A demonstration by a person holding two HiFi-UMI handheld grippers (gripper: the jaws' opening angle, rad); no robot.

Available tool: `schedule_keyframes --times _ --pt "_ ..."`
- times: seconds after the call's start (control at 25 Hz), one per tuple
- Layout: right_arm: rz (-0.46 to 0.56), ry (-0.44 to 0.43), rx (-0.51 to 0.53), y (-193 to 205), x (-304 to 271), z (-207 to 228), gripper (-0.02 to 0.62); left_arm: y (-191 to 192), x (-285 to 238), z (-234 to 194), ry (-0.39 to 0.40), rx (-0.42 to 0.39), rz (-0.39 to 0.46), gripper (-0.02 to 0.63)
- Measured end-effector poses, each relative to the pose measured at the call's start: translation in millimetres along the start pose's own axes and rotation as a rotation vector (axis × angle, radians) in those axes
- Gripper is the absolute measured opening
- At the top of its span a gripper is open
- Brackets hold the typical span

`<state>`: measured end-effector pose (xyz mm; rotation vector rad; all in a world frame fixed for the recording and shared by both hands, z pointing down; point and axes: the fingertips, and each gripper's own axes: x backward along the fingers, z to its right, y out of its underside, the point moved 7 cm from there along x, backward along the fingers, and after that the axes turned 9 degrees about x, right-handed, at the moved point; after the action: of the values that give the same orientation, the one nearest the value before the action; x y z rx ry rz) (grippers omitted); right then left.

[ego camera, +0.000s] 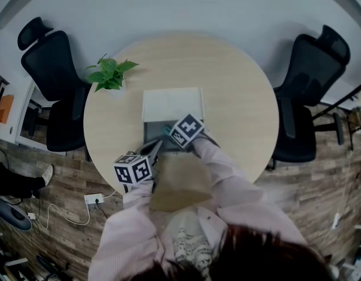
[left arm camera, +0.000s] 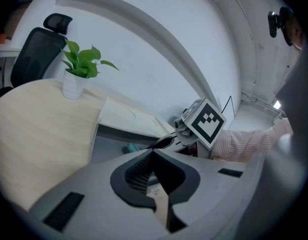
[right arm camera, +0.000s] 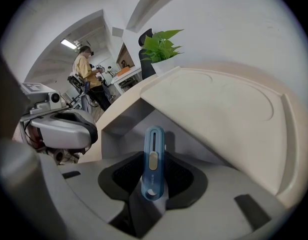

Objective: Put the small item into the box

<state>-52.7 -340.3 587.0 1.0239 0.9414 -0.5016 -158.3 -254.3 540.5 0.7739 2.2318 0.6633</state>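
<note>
We see round wooden table (ego camera: 239, 98), potted plant (ego camera: 110, 75) at far left edge, black office chair (ego camera: 312, 81) on either side. White box (ego camera: 154, 132) sits open, lid (ego camera: 171, 104) raised behind grey inside. Right tongs (ego camera: 170, 132) clenched on small blue item (right arm camera: 154, 154), held over box inside, just before lid. Left tongs (left arm camera: 154, 156) pinched on thin tan cardboard edge (left arm camera: 162, 209) beside box. Marker cube (left arm camera: 208, 121) shows black-and-white squares.

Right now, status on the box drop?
Left claw clamped on box rim. Right claw holds blue item, over open box. Nothing blocking.

Round table (ego camera: 239, 98), black chairs (ego camera: 57, 81), wood floor (ego camera: 320, 198)
</note>
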Motion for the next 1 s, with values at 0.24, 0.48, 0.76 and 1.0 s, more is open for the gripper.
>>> schedule_keyframes --times 0.24,0.48,0.76,1.0 --pt "-0.029 0.007 0.011 1 -6 0 0.137 1 -2 -2 0.004 0.008 -0.008 0.011" --pt "-0.060 0.023 0.031 0 -10 -1 0.137 1 -3 -4 0.007 0.015 -0.014 0.011" --pt "-0.088 0.043 0.041 2 -15 -4 0.137 1 -2 -4 0.010 0.019 -0.012 0.011" --pt "-0.092 0.069 0.043 1 -14 -6 0.138 2 -1 -3 0.011 0.018 -0.019 0.011"
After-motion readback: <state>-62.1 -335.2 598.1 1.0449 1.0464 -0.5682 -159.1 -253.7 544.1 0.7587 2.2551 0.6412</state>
